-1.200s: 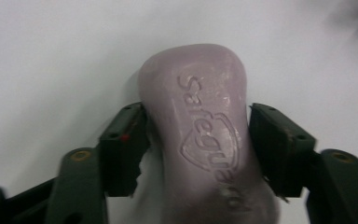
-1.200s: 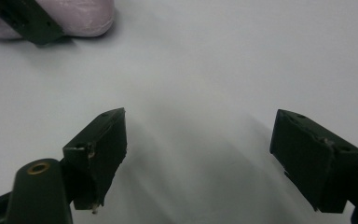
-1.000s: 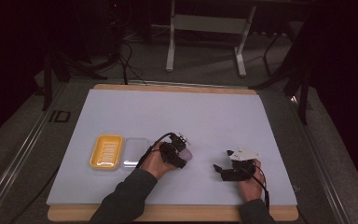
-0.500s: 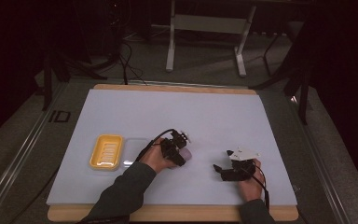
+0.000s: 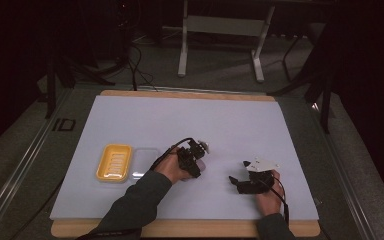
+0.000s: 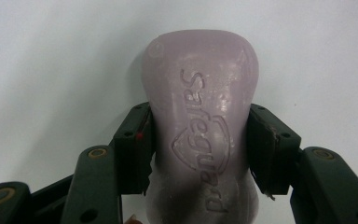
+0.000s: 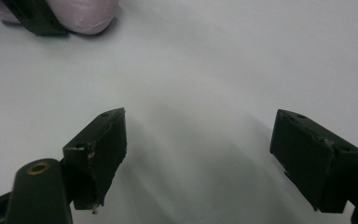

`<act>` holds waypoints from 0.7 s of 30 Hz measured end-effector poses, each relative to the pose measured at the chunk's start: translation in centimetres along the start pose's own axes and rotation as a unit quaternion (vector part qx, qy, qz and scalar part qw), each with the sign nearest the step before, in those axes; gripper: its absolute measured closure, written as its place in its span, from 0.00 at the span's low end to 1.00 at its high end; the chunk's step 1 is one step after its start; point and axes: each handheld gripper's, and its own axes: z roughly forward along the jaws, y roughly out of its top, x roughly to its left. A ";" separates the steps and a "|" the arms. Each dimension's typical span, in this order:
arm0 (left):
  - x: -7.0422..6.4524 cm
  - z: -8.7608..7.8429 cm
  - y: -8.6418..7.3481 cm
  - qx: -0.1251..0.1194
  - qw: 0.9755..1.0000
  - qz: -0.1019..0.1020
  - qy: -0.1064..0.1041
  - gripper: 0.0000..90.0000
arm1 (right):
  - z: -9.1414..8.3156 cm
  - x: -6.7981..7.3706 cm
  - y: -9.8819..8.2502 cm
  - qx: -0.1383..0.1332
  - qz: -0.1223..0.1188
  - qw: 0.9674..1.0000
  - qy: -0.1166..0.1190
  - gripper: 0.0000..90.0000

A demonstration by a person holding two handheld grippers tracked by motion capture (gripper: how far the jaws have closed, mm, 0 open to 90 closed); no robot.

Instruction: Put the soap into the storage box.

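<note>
Gripping a pale lilac soap bar (image 6: pixel 200 135) at its narrow waist, the left hand-held gripper (image 5: pixel 194 159) sits near the middle of the counter (image 5: pixel 190 125), both pads pressed against the bar's sides. The bar, stamped with a brand name and a shield, lies flat on the white sheet that covers the counter. At about 9 o'clock from it stands a yellow soap dish (image 5: pixel 114 162) with a ridged floor, and between dish and soap lies a clear lid (image 5: pixel 145 162), just beside the dish. Nothing stands between the soap and the dish but that lid.

At roughly 4 o'clock from the soap, the right hand-held gripper (image 5: pixel 240 182) rests low over the sheet with its jaws spread wide and nothing between them; its own view catches a corner of the soap bar (image 7: pixel 86 16) at 11 o'clock. A black cable trails from each tool back along the person's sleeves.

The white sheet lies on a wooden board whose edge shows at 12 and 6 o'clock. Beyond it, the dim room holds grey carpet, loose cables and the pale metal legs of a stand (image 5: pixel 220 45) at 12 o'clock.
</note>
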 end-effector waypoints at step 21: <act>0.1 0.0 1.1 0.038 0.999 0.018 -0.006 0.55 | 0.0 0.0 0.0 0.000 -0.002 1.000 0.000 0.20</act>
